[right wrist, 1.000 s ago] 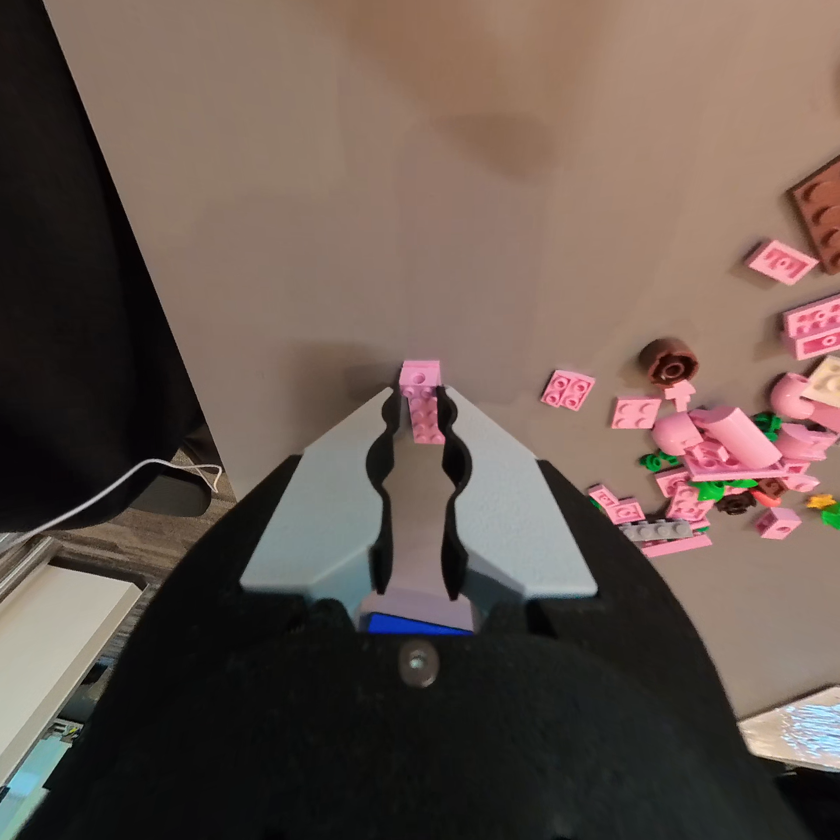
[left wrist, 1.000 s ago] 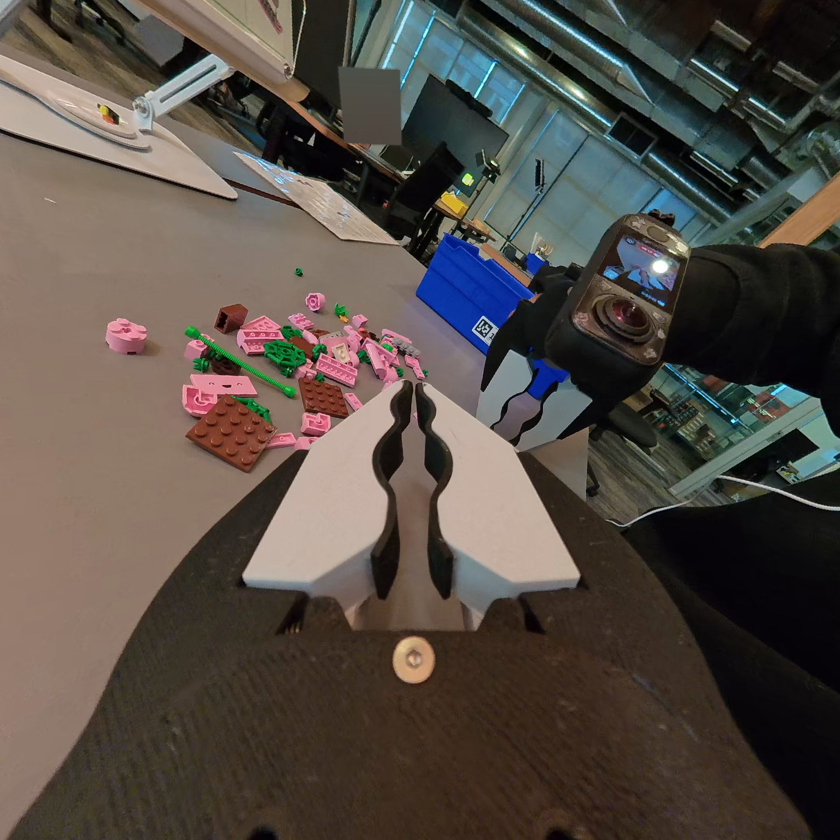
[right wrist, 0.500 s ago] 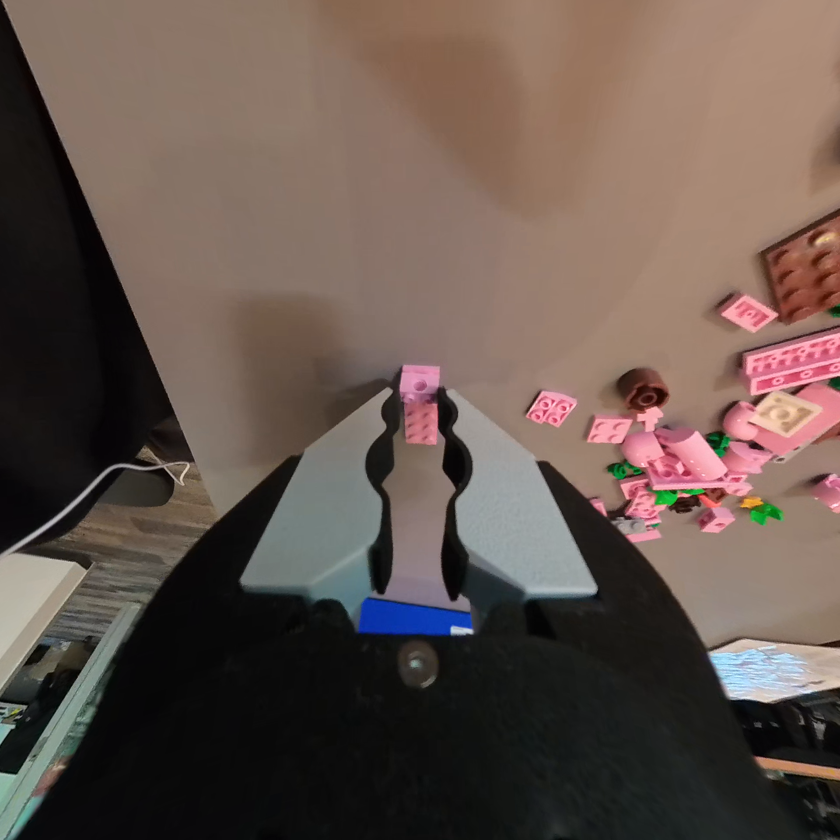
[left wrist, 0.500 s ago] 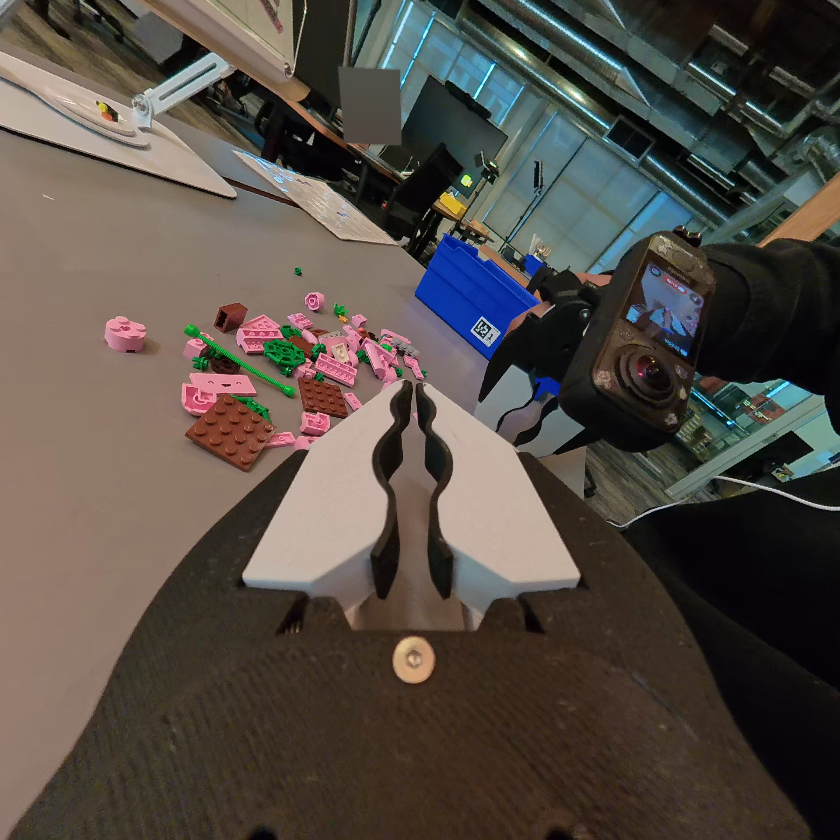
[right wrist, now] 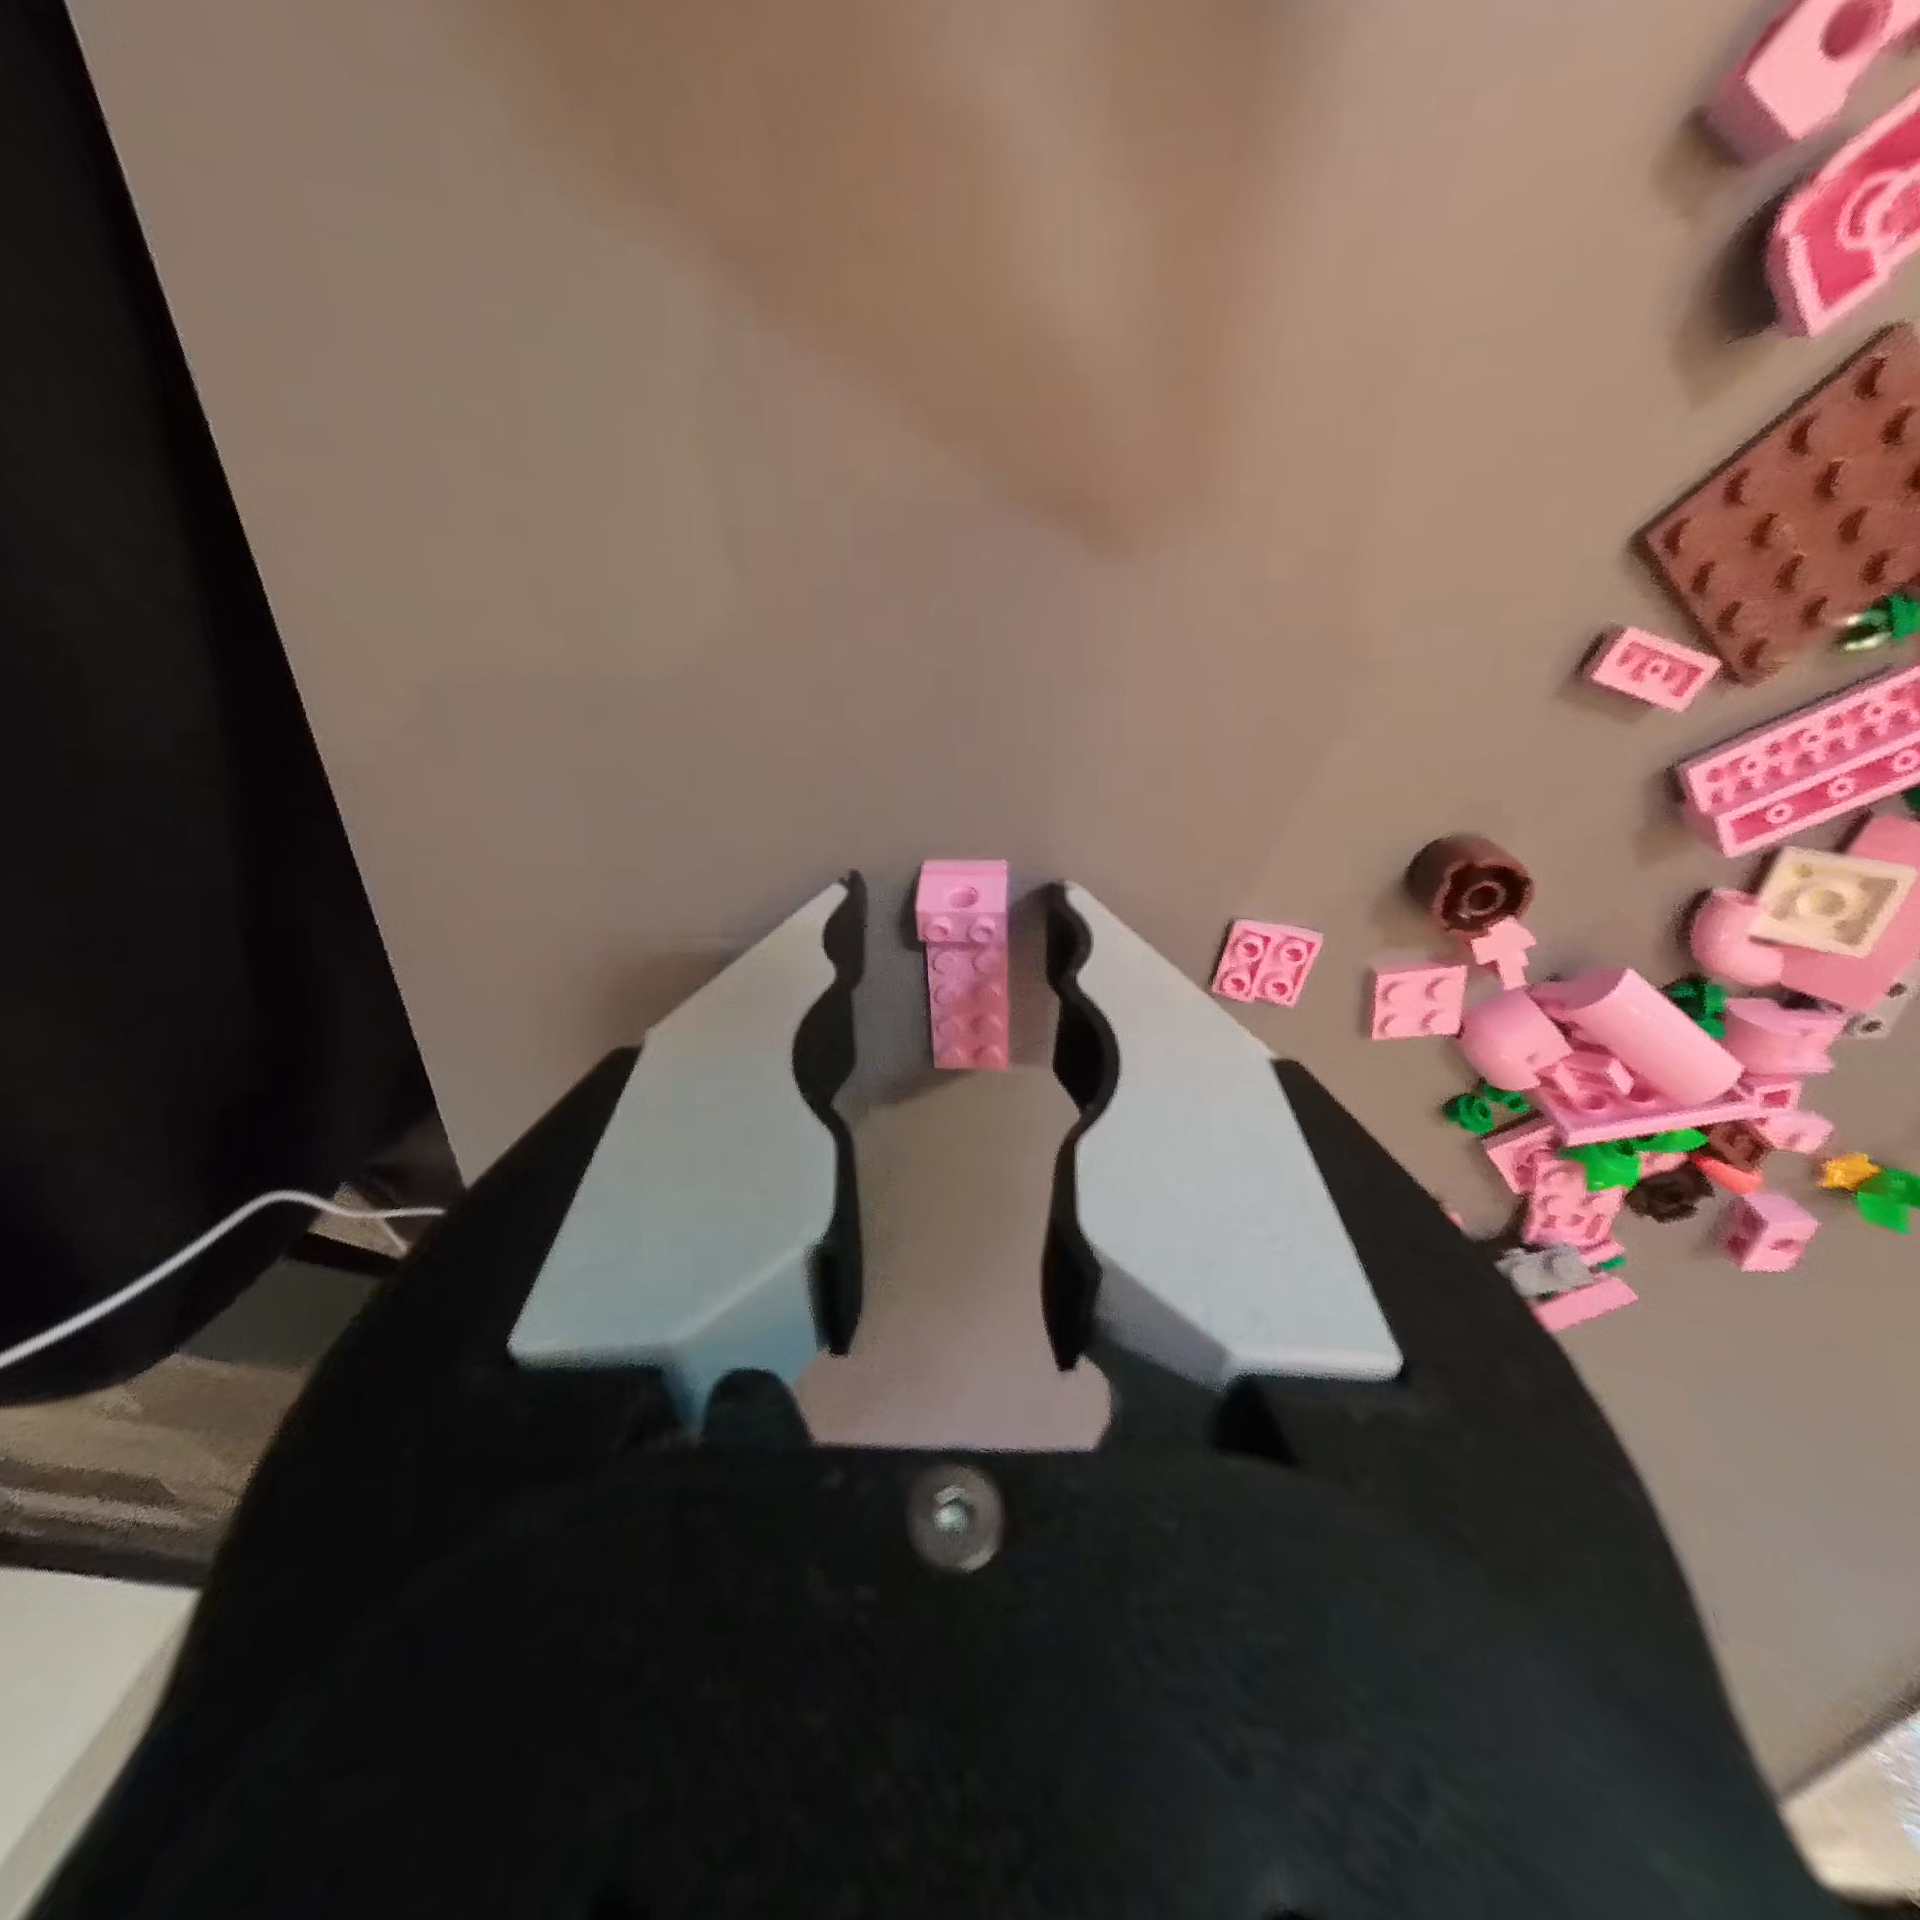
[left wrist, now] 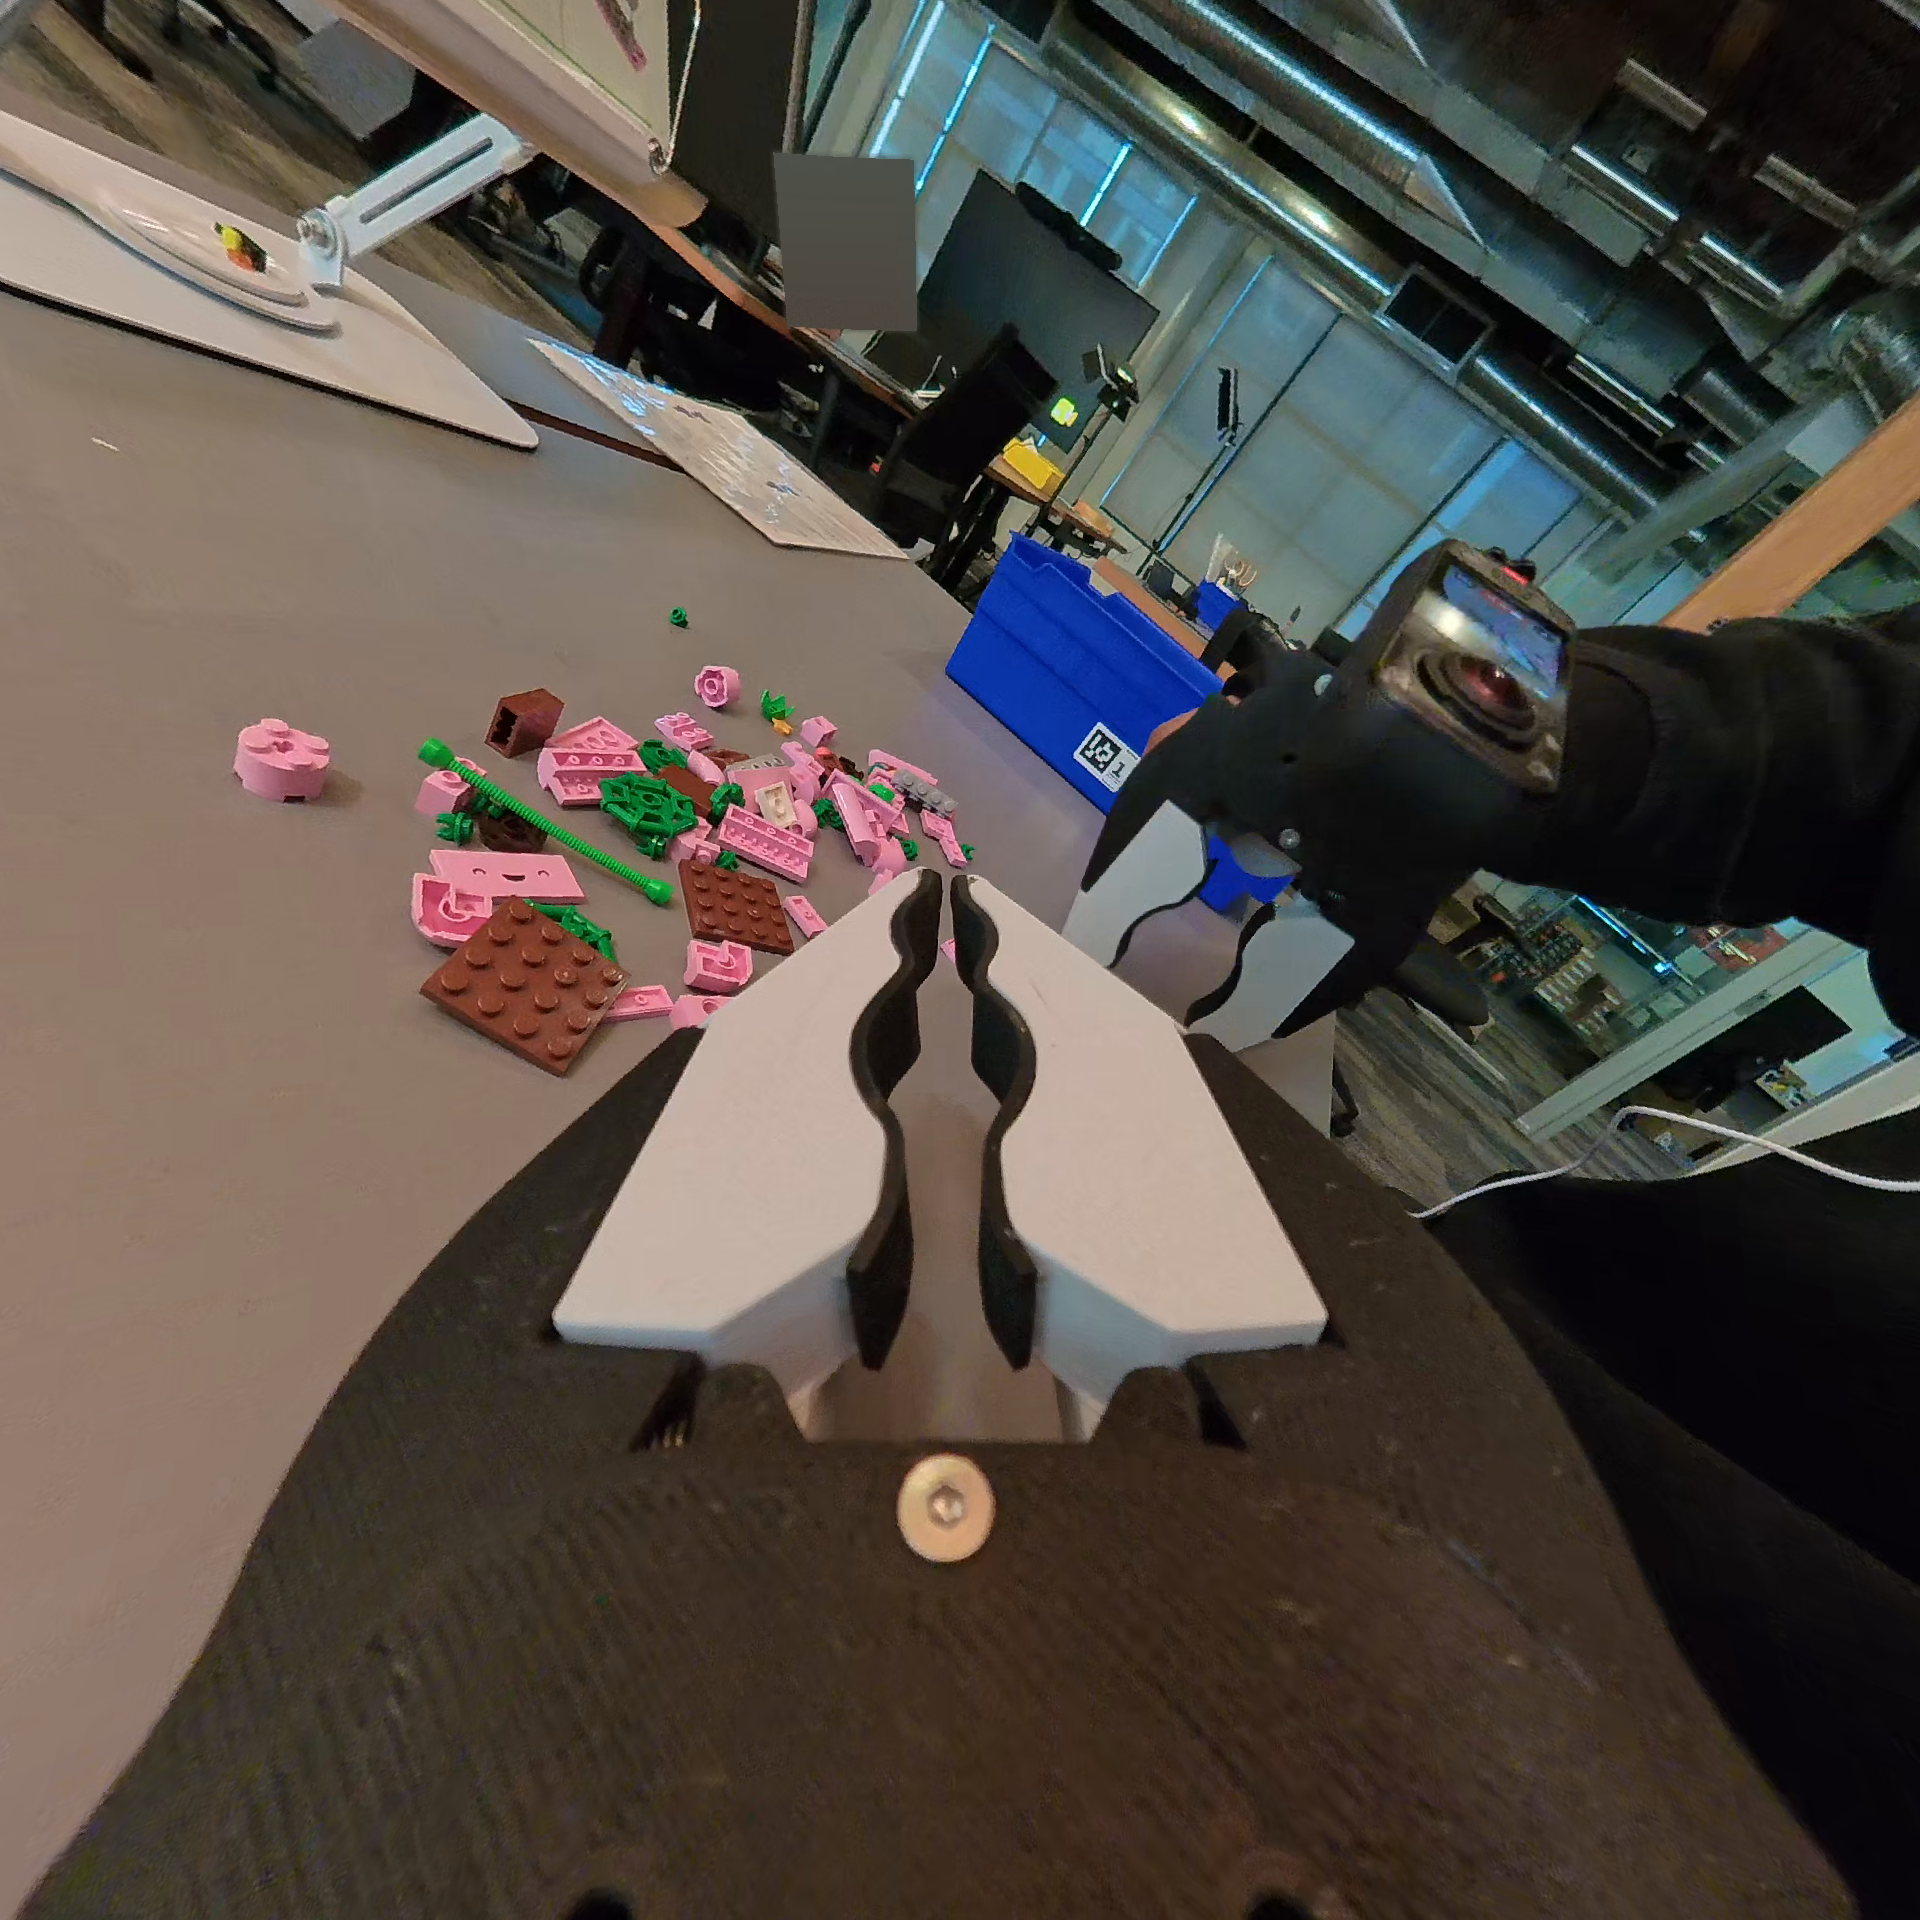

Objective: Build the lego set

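Claws: right claw (right wrist: 954, 914) spread, one pink brick assembly (right wrist: 966, 977) between; left claw (left wrist: 935, 883) closed.

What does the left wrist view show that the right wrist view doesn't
Only the left wrist view shows the left gripper, nearly shut and empty, a blue bin, a green rod and the workshop behind. Only the right wrist view shows the small pink brick stack lying between the right gripper's open fingers. Both show the grey table, the large brown plate and the pink piece pile.

Pink brick assembly (right wrist: 966, 961) on table
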Motion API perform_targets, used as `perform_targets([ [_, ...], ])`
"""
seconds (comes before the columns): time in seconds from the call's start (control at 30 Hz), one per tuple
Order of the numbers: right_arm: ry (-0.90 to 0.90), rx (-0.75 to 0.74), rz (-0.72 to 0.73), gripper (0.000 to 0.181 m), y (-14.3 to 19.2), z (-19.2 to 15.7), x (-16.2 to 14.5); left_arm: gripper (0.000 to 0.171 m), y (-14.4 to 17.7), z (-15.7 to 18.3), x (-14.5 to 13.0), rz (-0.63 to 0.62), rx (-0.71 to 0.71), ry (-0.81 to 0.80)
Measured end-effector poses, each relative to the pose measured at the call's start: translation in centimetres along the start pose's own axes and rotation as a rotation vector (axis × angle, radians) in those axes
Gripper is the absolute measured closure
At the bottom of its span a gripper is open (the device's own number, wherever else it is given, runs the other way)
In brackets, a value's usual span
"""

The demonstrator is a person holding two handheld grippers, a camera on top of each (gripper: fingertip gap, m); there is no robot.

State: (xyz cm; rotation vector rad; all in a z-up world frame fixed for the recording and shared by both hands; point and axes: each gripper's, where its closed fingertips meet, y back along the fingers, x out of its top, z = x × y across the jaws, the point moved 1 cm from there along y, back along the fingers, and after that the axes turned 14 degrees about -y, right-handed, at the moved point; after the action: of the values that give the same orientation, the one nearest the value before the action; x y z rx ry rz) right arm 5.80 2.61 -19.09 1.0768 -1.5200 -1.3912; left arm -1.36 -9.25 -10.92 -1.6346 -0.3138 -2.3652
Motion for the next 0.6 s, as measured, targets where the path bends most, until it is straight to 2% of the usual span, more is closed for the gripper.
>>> perform_targets([
  [0.17,-0.029,0.029,0.073,0.148,0.25,-0.13,-0.04,0.171,-0.01,-0.05,-0.03,-0.001,-0.001,0.005],
  [0.3,-0.033,0.038,0.127,0.157,0.76,-0.24,0.24,0.171,-0.02,-0.08,-0.04,-0.001,-0.001,0.007],
  [0.37,-0.026,0.032,0.129,0.166,0.83,-0.25,0.26,0.171,-0.03,-0.08,-0.06,-0.002,-0.001,0.008],
  [0.6,0.012,0.006,0.094,0.167,0.79,-0.39,0.5,0.171,-0.03,-0.11,-0.06,0.0,-0.004,0.013],
])
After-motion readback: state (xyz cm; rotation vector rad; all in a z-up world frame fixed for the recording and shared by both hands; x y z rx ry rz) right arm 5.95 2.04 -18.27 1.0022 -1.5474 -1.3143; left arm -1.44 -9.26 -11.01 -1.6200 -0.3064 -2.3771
